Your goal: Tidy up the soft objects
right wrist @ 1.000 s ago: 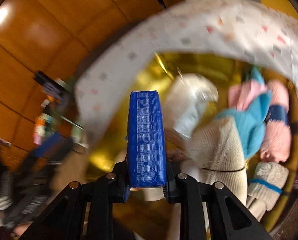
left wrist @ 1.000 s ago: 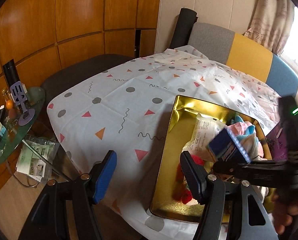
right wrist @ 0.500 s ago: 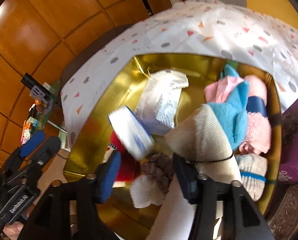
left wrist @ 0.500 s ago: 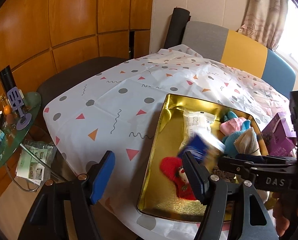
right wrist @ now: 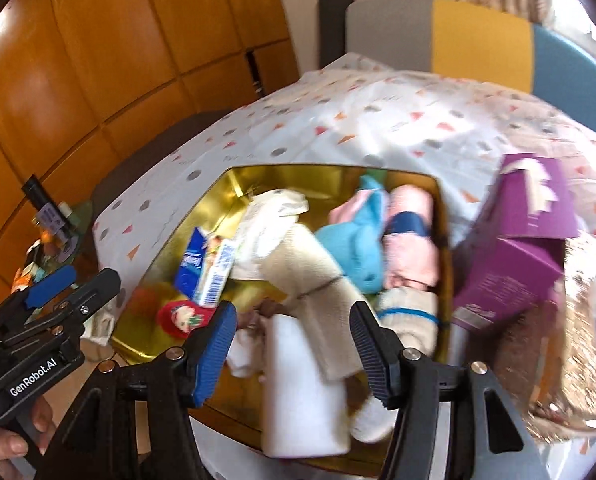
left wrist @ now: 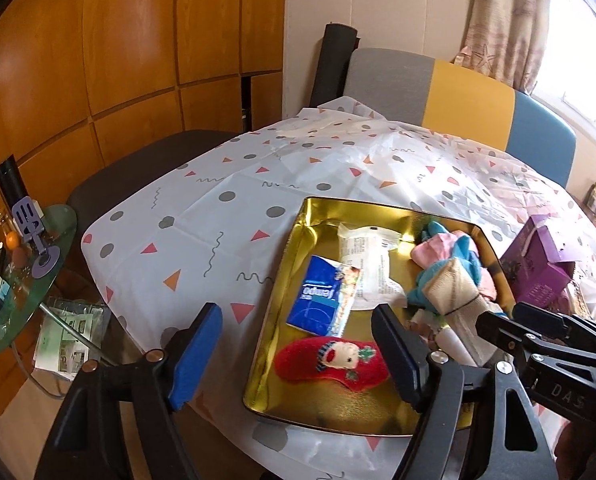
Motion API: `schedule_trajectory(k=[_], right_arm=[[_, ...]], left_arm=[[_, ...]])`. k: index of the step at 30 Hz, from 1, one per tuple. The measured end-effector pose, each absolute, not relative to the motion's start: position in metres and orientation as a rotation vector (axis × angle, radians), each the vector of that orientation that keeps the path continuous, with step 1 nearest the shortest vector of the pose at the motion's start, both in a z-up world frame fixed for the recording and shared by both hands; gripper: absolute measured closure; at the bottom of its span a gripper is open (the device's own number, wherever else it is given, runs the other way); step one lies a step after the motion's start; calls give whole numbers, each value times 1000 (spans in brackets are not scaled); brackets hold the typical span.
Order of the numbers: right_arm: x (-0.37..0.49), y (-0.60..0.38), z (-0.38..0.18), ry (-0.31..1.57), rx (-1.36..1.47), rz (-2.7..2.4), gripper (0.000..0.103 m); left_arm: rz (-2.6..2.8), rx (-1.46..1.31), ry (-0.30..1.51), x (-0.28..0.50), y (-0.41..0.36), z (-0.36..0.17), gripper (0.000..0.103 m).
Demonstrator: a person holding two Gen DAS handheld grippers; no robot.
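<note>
Inside the gold tray (left wrist: pixel 282 280) on the desk, under its patterned cloth (left wrist: pixel 202 216), your soft things sit in two groups. The blue tissue pack (left wrist: pixel 323 298) lies flat near the tray's left wall, with the red plush sock (left wrist: pixel 333 360) just below it and a white crinkly packet (left wrist: pixel 367 268) touching its right edge. Rolled socks in pink, turquoise and cream (right wrist: pixel 361 236) are heaped against the right wall, beside the purple box (right wrist: pixel 513 248) that stands outside the tray.

Your right gripper (right wrist: pixel 292 352) has its jaws apart with nothing between them; they have just been opening. It hangs over the near end of the tray above a white bundle (right wrist: pixel 301 392). Your left gripper (left wrist: pixel 298 356) also has its jaws apart and empty, and they too have just been widening. It hovers over the tray's near-left corner.

Expect all of this to be light and yielding. The tissue pack looks like film over a soft core, so it may slide; take it across its short width, near the middle. The red sock should squash flat, so pinch it at the thick body rather than the thin cuff. The rolled socks will likely spring apart if caught by one layer; close across the whole roll. The metal tray looks slick, so thin items may skate rather than lift.
</note>
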State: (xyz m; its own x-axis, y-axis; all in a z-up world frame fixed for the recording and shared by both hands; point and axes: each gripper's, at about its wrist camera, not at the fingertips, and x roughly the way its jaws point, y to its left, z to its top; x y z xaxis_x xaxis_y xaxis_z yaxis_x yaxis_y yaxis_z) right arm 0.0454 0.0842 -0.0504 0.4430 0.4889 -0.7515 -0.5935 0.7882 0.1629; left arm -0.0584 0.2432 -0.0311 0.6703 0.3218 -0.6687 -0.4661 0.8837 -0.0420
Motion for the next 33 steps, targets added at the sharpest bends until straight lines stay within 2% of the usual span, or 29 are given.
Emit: schedule_trajectory(k=[4,9,12,33], right_arm=[[34,72,-44,816,-153,585,43],[24,54,-42,759,-136,444,43],[22,42,-41,740,-129,387,43],[13,31,-37,706,-141,338,42]], left_arm=[[445,-204,697,-61,232,-28,15],[434,-185,686,-62,215,-25,9],[433,-178,671,-66,206,-23,0],[480,-134,635,-73,194,-17,0]])
